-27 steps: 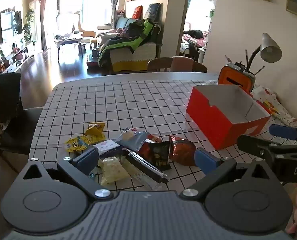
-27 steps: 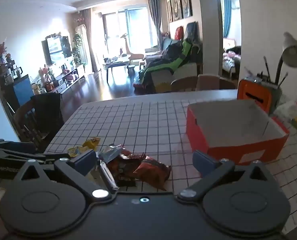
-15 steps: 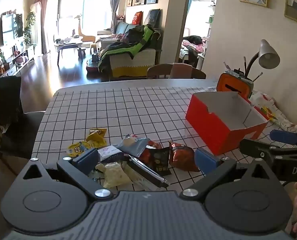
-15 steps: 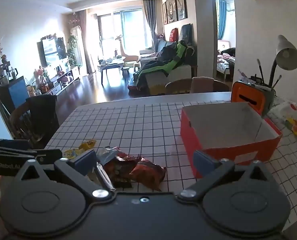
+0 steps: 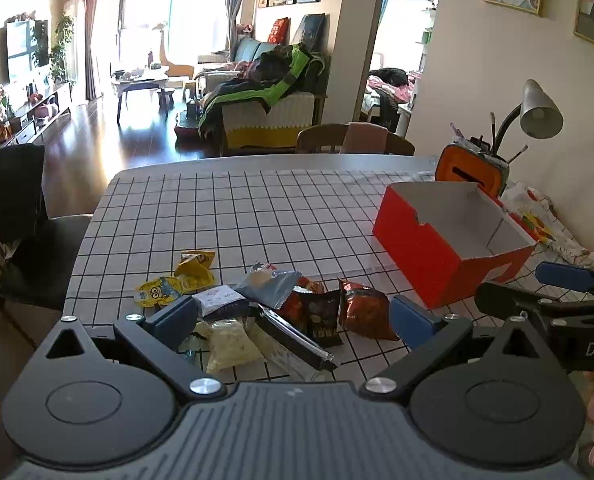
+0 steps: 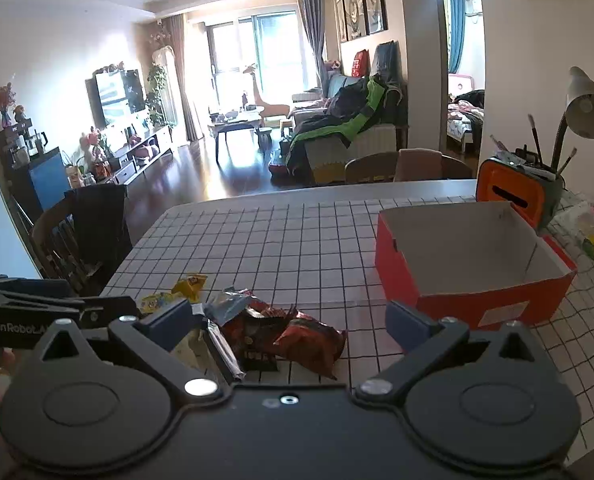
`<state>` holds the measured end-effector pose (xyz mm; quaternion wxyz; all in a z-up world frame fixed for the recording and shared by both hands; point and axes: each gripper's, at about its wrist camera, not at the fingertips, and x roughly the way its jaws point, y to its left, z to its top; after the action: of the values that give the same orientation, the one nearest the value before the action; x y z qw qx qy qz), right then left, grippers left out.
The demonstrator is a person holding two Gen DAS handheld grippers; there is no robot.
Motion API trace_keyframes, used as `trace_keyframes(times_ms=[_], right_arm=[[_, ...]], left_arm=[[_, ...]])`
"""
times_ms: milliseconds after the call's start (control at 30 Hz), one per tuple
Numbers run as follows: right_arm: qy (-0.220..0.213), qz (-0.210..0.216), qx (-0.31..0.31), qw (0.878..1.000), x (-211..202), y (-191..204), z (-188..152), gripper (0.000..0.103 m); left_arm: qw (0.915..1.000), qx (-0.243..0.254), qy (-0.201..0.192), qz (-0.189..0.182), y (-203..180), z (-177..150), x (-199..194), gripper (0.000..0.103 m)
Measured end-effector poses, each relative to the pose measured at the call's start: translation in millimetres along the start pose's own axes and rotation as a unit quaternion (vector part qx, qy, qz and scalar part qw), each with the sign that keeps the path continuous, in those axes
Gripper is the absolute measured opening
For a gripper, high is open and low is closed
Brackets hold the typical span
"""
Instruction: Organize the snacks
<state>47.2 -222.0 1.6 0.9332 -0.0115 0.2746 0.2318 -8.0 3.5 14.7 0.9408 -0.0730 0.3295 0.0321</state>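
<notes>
A pile of snack packets [image 5: 281, 312] lies on the checked tablecloth near the front edge: yellow packets [image 5: 177, 280], a grey pouch [image 5: 271, 286], red-brown bags [image 5: 363, 312] and a pale packet [image 5: 229, 342]. The pile also shows in the right wrist view [image 6: 281, 332]. An empty red box [image 5: 429, 256] with a white inside stands to the right, and shows in the right wrist view [image 6: 473, 304]. My left gripper [image 5: 293, 318] is open and empty above the pile. My right gripper [image 6: 293, 320] is open and empty, between pile and box.
An orange holder [image 5: 471, 170] with brushes and a grey desk lamp [image 5: 537, 114] stand behind the box by the wall. A printed bag [image 5: 537, 220] lies at the right. Chairs stand at the far side [image 5: 353, 144] and the left [image 5: 25, 232].
Both grippers have drawn back and up a little, so the pile and the box sit lower and farther in view. The jaws stay open. No snack has moved.
</notes>
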Motion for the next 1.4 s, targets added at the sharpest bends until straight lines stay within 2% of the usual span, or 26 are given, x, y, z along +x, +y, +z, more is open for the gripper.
trace_keyframes(times_ms=[733,1400], right_arm=[[0.005,-0.019,0.004,1.000,-7,-1,-4,0.103],[-0.003,-0.029,0.001,1.000,-18,2,2,0.103]], left_arm=[[0.9999,0.009,0.008,-0.002,-4,-5,-3,0.103],[0.9994,0.025,-0.010,-0.021,-8,0,-12,0.103]])
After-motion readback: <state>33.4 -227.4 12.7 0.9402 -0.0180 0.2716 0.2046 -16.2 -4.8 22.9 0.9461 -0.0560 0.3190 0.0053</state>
